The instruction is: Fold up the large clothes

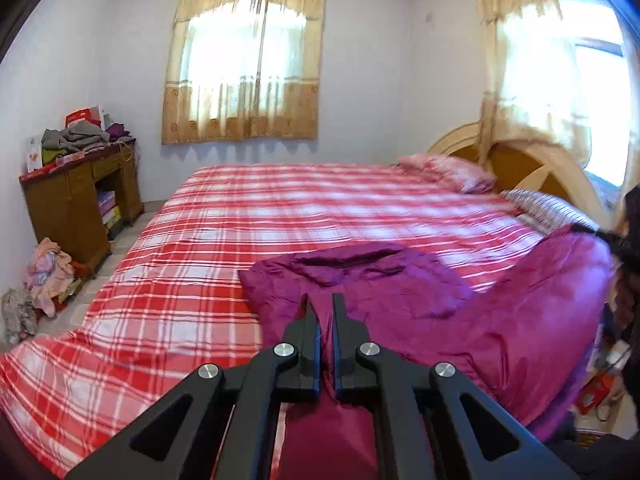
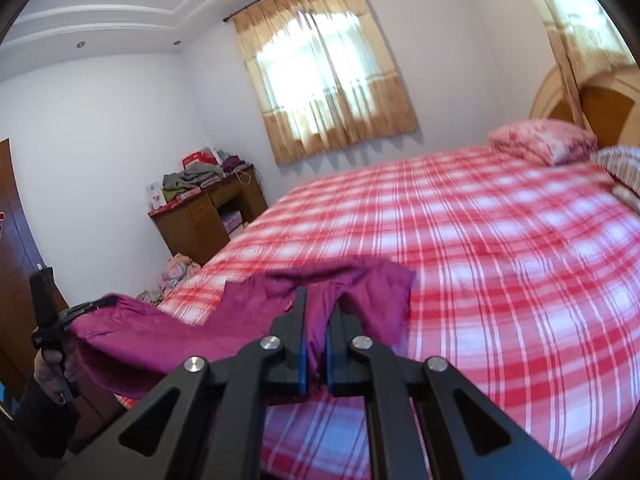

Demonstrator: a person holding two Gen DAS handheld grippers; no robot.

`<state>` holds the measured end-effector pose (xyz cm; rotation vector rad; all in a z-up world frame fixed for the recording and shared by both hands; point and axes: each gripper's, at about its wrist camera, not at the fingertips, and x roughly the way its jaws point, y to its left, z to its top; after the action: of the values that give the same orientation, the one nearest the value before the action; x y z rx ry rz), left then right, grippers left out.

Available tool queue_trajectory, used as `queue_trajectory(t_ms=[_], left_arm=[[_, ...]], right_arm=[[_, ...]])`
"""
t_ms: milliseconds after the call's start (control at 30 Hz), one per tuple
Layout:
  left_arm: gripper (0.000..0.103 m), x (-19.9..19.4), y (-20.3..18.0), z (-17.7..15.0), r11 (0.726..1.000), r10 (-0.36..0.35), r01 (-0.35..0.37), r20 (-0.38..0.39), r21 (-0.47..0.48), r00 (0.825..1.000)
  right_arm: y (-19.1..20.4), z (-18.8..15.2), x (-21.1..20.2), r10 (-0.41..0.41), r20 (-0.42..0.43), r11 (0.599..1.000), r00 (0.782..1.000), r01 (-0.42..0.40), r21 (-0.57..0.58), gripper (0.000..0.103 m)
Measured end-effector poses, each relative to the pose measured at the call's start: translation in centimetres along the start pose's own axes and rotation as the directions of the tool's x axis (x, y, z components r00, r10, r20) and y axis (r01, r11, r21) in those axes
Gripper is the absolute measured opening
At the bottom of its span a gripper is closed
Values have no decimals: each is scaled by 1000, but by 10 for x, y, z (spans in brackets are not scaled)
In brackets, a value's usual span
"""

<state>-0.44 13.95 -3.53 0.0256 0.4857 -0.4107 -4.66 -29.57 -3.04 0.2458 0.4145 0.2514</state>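
A large magenta garment (image 1: 400,280) lies partly on a bed with a red plaid sheet (image 1: 280,208) and is lifted along its near edge. My left gripper (image 1: 322,304) is shut on a fold of that fabric, which runs down between its jaws. In the right wrist view my right gripper (image 2: 320,300) is likewise shut on the magenta garment (image 2: 360,280) above the plaid bed (image 2: 500,260). The cloth stretches between the two grips. The right gripper (image 1: 600,232) shows at the far right edge of the left wrist view, and the left gripper (image 2: 104,302) at the left edge of the right wrist view.
A wooden desk (image 1: 80,200) piled with clothes stands against the far wall left of the bed. Loose clothes (image 1: 48,272) lie on the floor beside it. Two pillows (image 1: 448,172) rest by the headboard (image 2: 608,108). A person's hand (image 2: 52,364) holds the left gripper's handle.
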Motion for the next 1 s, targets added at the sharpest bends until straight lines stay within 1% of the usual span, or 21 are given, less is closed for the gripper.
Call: queue_trajectory(t_ms=[67, 133, 167, 200, 233, 300, 367, 433, 467, 500, 567, 600, 667, 700, 733, 767, 833, 867, 900, 967, 1000], left_arm=[[3, 43, 8, 5, 1000, 28, -27, -42, 15, 999], [4, 82, 14, 5, 998, 62, -60, -76, 26, 995], [4, 106, 20, 8, 997, 75, -74, -96, 21, 993], [4, 118, 24, 7, 997, 83, -81, -101, 17, 991], [5, 138, 32, 11, 995, 103, -104, -110, -2, 989], [6, 163, 47, 15, 993, 84, -94, -136, -65, 987], [9, 186, 65, 22, 987, 73, -93, -149, -130, 986], [13, 199, 75, 27, 982, 64, -88, -146, -166, 987], [21, 203, 79, 29, 978, 95, -119, -139, -174, 986], [28, 203, 81, 33, 968, 164, -183, -122, -171, 979], [75, 203, 92, 38, 946, 247, -258, -82, -197, 966], [81, 201, 96, 38, 933, 280, -285, -51, -220, 959], [84, 202, 98, 39, 920, 322, -315, -12, -234, 947], [84, 205, 100, 40, 910, 347, -341, -18, -234, 938], [84, 209, 100, 41, 893, 384, -379, -28, -243, 923], [84, 212, 101, 42, 876, 417, -411, -33, -254, 909], [84, 212, 98, 46, 846, 475, -463, -23, -264, 880], [84, 211, 94, 48, 832, 498, -484, -16, -271, 867], [84, 208, 89, 50, 826, 510, -491, -4, -277, 860], [84, 205, 78, 53, 823, 522, -497, 20, -273, 853], [84, 206, 67, 55, 833, 514, -492, 25, -255, 857]], right_arm=[[-10, 10, 36, -1, -14, 1000, 1000, 2, 25, 8], [-25, 18, 86, -39, -39, 998, 999, 40, 47, 8], [-29, 19, 100, -50, -48, 997, 998, 53, 60, 8], [-40, 21, 127, -62, -68, 993, 996, 68, 92, 8], [-46, 22, 139, -77, -73, 990, 994, 85, 109, 8], [-66, 26, 175, -101, -92, 980, 991, 115, 163, 8], [-78, 26, 194, -133, -109, 975, 985, 150, 164, 8], [-87, 25, 218, -150, -141, 971, 979, 173, 164, 8], [-92, 24, 218, -155, -146, 970, 977, 179, 164, 8], [-96, 23, 226, -161, -157, 969, 974, 186, 164, 8], [-106, 21, 244, -175, -183, 964, 967, 206, 170, 8], [-110, 20, 252, -182, -196, 961, 964, 216, 170, 9], [-111, 21, 270, -194, -227, 959, 954, 233, 160, 11], [-113, 22, 283, -201, -242, 959, 949, 241, 152, 15], [-113, 24, 290, -201, -247, 958, 948, 243, 151, 19], [-115, 28, 300, -205, -255, 955, 945, 250, 158, 32], [-120, 35, 310, -221, -249, 943, 943, 271, 191, 46], [-122, 39, 311, -238, -231, 935, 943, 287, 209, 68], [-122, 43, 308, -269, -204, 924, 941, 312, 220, 80], [-115, 48, 301, -294, -160, 920, 942, 324, 221, 80], [-108, 49, 299, -294, -154, 925, 943, 321, 204, 80]])
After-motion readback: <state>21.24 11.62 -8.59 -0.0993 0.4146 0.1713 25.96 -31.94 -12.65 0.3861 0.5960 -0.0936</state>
